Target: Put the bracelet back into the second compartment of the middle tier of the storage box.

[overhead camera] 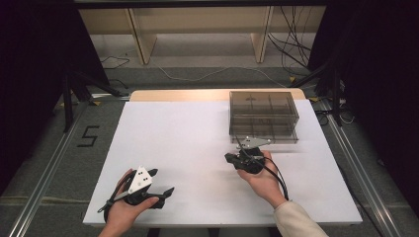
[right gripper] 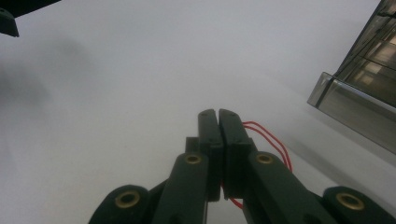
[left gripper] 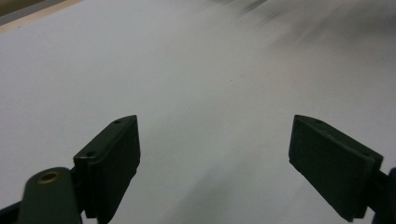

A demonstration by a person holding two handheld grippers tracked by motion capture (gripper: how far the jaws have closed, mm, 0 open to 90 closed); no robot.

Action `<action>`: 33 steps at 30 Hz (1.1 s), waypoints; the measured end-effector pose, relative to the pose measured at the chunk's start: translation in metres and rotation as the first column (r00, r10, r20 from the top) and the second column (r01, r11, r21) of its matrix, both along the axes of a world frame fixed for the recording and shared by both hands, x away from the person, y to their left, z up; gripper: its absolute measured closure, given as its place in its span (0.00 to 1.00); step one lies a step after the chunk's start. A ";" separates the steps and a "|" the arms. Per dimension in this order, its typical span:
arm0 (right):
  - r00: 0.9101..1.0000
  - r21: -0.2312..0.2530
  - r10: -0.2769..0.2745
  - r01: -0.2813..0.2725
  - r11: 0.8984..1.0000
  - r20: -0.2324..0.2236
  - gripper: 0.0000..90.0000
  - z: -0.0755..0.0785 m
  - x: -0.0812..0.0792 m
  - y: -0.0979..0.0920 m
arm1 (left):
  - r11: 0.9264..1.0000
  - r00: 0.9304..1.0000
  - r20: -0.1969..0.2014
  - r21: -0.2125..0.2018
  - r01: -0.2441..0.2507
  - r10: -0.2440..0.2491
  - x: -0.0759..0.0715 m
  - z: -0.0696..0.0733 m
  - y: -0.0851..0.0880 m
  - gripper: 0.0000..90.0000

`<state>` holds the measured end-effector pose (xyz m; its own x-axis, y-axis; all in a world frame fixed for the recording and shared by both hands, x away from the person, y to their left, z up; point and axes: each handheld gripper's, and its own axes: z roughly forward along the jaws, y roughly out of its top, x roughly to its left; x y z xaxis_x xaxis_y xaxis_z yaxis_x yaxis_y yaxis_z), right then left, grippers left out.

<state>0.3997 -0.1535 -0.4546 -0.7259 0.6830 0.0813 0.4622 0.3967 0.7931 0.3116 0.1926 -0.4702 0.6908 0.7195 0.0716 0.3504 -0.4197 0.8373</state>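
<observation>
left gripper [overhead camera: 159, 181]: jaws spread, nothing between, near the desk's [overhead camera: 197, 143] front-left corner | right gripper [overhead camera: 228, 157]: jaws pressed together, empty, just in front of the box | smoky clear compartment box [overhead camera: 264, 116]: at the back-right edge

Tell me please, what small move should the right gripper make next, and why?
Probably open its jaws first. The right gripper is shut with nothing between the pads, and it sits just in front of the clear box, the nearest thing to it. Shut jaws cannot take hold of the box. The left gripper rests open over the bare white table.
</observation>
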 end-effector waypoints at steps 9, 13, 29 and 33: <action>1.000 0.010 -0.006 0.006 1.000 0.006 0.99 0.003 0.000 -0.005 | 1.000 1.000 0.002 -0.001 -0.006 0.006 0.000 0.000 0.000 0.18; 1.000 0.013 -0.012 0.011 1.000 0.007 0.99 0.004 -0.001 -0.006 | 1.000 1.000 0.003 -0.004 -0.010 0.010 0.000 0.000 0.001 0.18; 0.999 0.032 -0.042 0.041 0.999 0.018 0.99 0.010 -0.001 -0.017 | 1.000 1.000 0.008 -0.004 -0.021 0.021 0.002 0.000 0.000 0.18; 0.999 0.033 -0.045 0.044 0.998 0.019 0.99 0.011 -0.001 -0.018 | 1.000 1.000 0.008 -0.008 -0.023 0.023 0.002 0.000 0.000 0.18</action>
<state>0.3990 -0.1716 -0.4434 -0.6963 0.7121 0.0898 0.4629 0.3499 0.8145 0.3135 0.1928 -0.4699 0.6732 0.7360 0.0720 0.3529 -0.4052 0.8434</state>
